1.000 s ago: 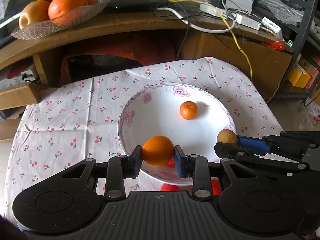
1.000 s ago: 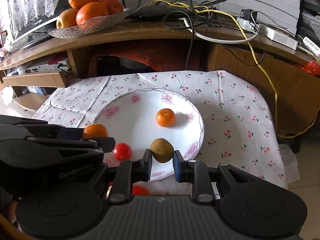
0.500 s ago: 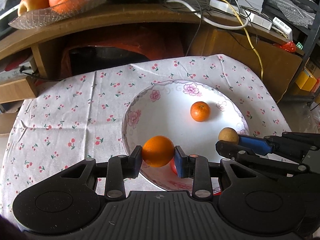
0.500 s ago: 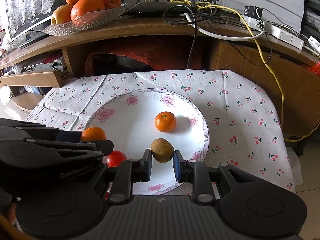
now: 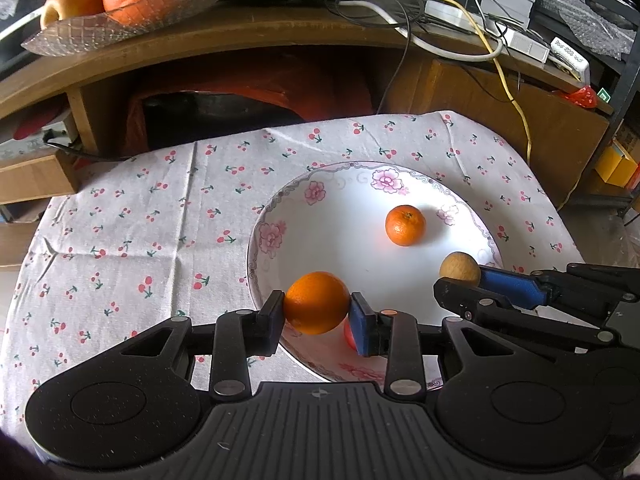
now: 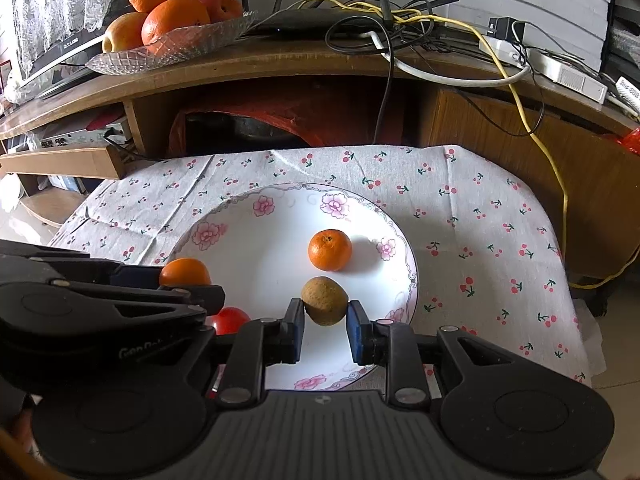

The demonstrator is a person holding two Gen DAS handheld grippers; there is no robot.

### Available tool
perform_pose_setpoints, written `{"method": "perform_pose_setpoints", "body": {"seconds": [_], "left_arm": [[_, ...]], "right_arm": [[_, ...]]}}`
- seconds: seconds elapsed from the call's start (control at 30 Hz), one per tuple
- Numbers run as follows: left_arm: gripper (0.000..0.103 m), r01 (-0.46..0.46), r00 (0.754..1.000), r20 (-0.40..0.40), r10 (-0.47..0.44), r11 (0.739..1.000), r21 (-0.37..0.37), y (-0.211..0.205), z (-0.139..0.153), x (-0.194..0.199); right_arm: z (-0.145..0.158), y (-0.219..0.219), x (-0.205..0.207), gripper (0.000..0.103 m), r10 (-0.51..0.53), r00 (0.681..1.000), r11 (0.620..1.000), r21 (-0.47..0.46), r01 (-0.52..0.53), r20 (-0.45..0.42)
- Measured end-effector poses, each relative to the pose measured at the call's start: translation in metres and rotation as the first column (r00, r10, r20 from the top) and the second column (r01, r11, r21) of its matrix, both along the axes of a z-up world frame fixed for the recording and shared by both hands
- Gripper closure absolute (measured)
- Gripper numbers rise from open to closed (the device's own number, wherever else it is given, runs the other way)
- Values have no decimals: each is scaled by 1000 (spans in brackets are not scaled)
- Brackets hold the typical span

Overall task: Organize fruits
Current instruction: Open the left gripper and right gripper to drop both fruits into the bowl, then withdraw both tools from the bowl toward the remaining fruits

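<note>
A: While both tools hover over the plate, what does each one carry?

B: The left hand-held gripper (image 5: 318,316), low in the left wrist view, is clamped on an orange (image 5: 317,302); both pads press its sides. The fruit hangs over the near left rim of the white floral plate (image 5: 276,236).

A: And the other?

B: The right hand-held gripper (image 6: 325,322), low centre in the right wrist view, holds a brown kiwi (image 6: 324,301) between its blue pads, jaws closed only as far as the fruit allows. It sits above the near part of the plate.

A: Is anything lying on the plate itself?

B: A small tangerine (image 6: 329,250) rests on the plate, toward its far right, just beyond the kiwi in the right wrist view. A red fruit (image 6: 229,319) shows at lower left of that view, partly hidden behind the left tool; whether it touches the plate I cannot tell.

A: What is under the plate?

B: A cherry-print cloth (image 5: 132,216) covers the worktop, and the plate lies on its right half in the left wrist view.

A: And further back?

B: At upper left, a glass dish (image 6: 172,50) of oranges and apples stands on a curved wooden shelf (image 6: 280,64). A tangle of cables (image 6: 400,24), one of them yellow, runs along the shelf to the upper right.
</note>
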State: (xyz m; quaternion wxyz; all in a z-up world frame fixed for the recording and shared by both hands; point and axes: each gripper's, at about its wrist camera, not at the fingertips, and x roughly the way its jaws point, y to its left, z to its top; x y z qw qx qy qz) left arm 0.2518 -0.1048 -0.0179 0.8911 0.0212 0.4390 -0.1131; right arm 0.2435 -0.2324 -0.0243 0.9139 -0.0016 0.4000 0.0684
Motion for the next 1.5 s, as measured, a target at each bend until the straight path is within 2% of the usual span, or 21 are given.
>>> {"method": "perform_pose_setpoints", "body": {"seconds": [0.23, 0.33, 0.57, 1.1, 1.5], "left_arm": [[59, -5, 1000, 8, 5, 1000, 10, 1, 1, 0], [54, -14, 1000, 21, 14, 1000, 24, 2, 3, -1], [51, -19, 999, 29, 19, 1000, 13, 5, 5, -2], [39, -8, 998, 56, 9, 1000, -12, 5, 15, -6], [38, 15, 997, 79, -17, 1000, 15, 7, 19, -17]], "right_arm": [[0, 0, 1, 77, 0, 1000, 1000, -3, 0, 8], [2, 0, 1, 77, -4, 1000, 1000, -1, 4, 16], [4, 0, 0, 76, -3, 1000, 1000, 1, 3, 30], [11, -10, -2, 74, -37, 998, 999, 17, 36, 59], [11, -6, -10, 74, -20, 998, 1000, 8, 19, 56]]}}
